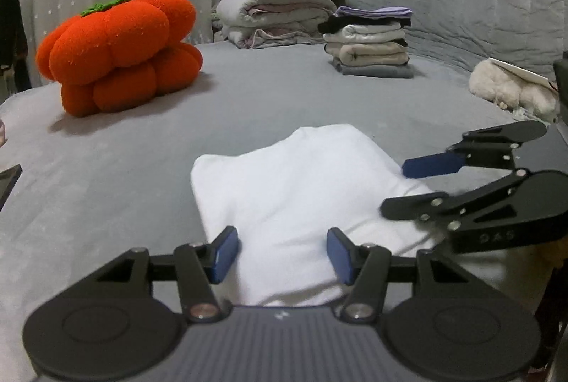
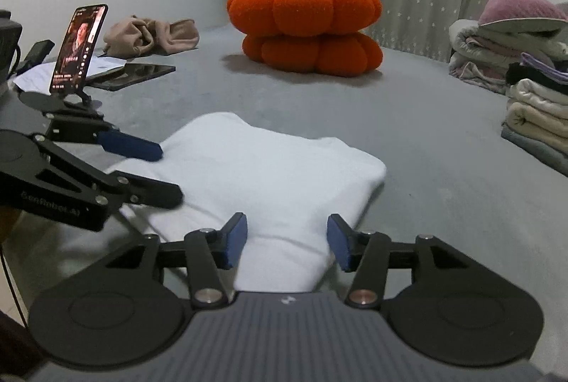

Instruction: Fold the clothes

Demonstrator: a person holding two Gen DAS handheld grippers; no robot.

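both claws (image 1: 282, 252) (image 2: 287, 241) open over folded white garment (image 1: 301, 183); phone (image 2: 78, 48) only in right view

The black two-finger left gripper (image 2: 170, 174) carries raised lettering on its side that reads roughly "GenRobot.AI", the first letters unclear. The upright black phone (image 2: 78, 49) shows screen captions too small to read.

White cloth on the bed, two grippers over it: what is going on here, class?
A person is folding clothes with two hand-held grippers. The white cloth lies folded on the grey bed. The left gripper and right gripper both stand open over its near edge, gripping nothing. A pile of folded clothes sits further back.
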